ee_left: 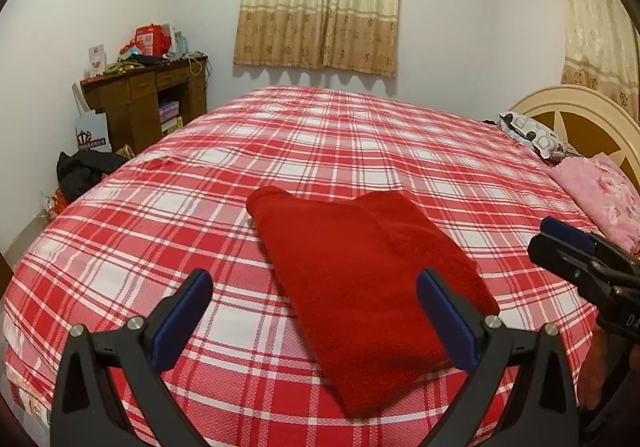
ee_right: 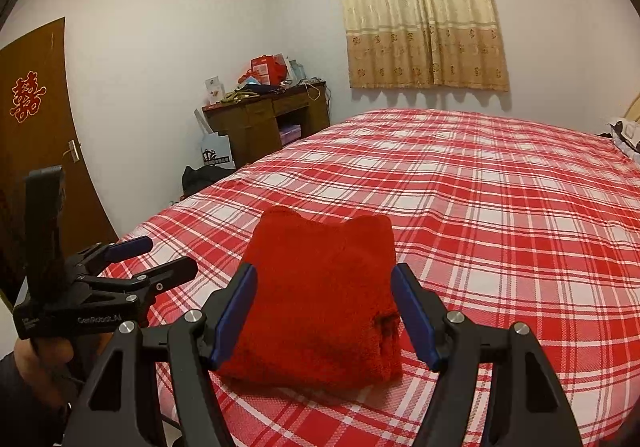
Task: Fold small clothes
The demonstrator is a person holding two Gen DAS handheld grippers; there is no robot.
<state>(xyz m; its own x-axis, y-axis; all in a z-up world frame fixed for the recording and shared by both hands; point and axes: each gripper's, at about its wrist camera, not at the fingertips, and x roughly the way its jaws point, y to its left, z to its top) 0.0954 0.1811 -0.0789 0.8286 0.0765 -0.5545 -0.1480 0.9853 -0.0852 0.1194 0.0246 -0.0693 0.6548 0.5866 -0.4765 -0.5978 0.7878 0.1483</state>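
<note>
A red fuzzy garment (ee_left: pixel 360 279) lies folded into a compact block on the red plaid bed (ee_left: pixel 280 151); it also shows in the right wrist view (ee_right: pixel 320 299). My left gripper (ee_left: pixel 316 307) is open and empty, held just above the garment's near left part. It also shows in the right wrist view (ee_right: pixel 160 259) to the left of the garment. My right gripper (ee_right: pixel 324 307) is open and empty, its blue pads either side of the garment's near edge. It shows at the right edge of the left wrist view (ee_left: pixel 560 243).
A pink floral pillow (ee_left: pixel 600 191) and a patterned pillow (ee_left: pixel 532 135) lie by the headboard (ee_left: pixel 580 107). A cluttered wooden desk (ee_right: pixel 264 119) stands in the far corner, with bags (ee_right: pixel 200 175) on the floor. A brown door (ee_right: pixel 44 119) is at left.
</note>
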